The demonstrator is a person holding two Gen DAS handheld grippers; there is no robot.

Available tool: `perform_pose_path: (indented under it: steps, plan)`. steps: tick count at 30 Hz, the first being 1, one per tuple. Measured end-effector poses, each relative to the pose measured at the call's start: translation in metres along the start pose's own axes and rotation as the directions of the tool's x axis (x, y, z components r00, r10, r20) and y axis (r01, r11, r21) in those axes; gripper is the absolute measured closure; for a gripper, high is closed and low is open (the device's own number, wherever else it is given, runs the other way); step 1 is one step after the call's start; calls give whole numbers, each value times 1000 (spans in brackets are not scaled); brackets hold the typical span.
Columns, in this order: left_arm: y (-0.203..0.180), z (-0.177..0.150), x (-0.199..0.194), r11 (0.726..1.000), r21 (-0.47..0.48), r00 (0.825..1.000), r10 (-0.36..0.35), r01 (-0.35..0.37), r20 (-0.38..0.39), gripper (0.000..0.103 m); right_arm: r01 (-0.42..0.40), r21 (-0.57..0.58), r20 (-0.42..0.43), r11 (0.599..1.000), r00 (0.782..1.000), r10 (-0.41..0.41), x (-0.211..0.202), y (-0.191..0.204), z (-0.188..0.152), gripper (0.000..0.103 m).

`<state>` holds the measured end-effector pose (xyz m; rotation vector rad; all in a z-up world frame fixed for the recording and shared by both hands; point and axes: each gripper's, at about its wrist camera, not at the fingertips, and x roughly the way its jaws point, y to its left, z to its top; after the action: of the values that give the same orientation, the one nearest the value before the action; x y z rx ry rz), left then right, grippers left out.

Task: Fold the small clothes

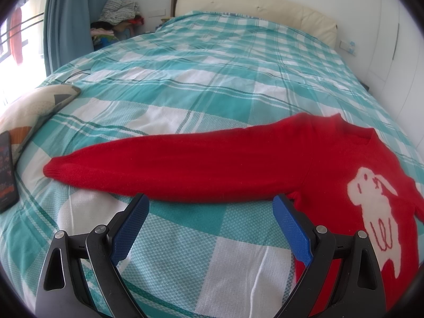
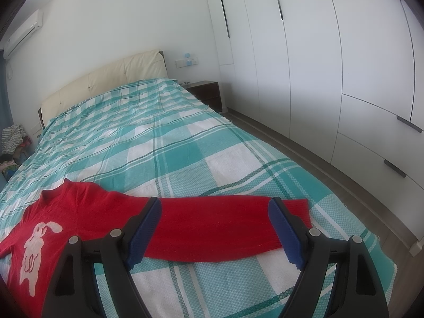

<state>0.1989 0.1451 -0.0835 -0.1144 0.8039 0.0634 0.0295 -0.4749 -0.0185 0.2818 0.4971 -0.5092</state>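
Note:
A small red sweater with a white rabbit on its chest lies flat, front up, on the bed, both sleeves spread out sideways. In the left wrist view one sleeve stretches left across the picture, its cuff at the far left. My left gripper hovers open just in front of that sleeve, nothing between its blue pads. In the right wrist view the sweater is at the left and its other sleeve runs right. My right gripper stands open above this sleeve, the pads apart from the cloth.
The bed carries a teal and white checked cover with a cream headboard. A dark phone and a cushion lie at the bed's left edge. White wardrobes and a dark nightstand stand on the right side; the bed edge drops there.

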Motion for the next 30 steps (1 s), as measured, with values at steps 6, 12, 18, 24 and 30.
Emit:
perform_pose_path:
  steps: [6, 12, 18, 24, 30]
  plan:
    - [0, -1, 0, 1000, 0, 1000, 0, 0, 0, 8, 0, 0, -1, 1000, 1000, 0, 0, 0, 0, 21]
    - [0, -1, 0, 1000, 1, 1000, 0, 0, 0, 8, -1, 2, -1, 1000, 1000, 1, 0, -1, 0, 21]
    - [1, 2, -1, 1000, -7, 1000, -14, 14, 5, 8, -13, 20, -4, 1000, 1000, 13, 0, 3, -3, 21]
    - [9, 12, -9, 999, -26, 999, -30, 30, 23, 8, -141, 211, -61, 967, 986, 157, 6, -25, -5, 21]
    - [9, 12, -7, 999, -33, 999, -36, 37, 29, 8, -207, 598, -96, 774, 941, 325, 12, -87, -23, 21]
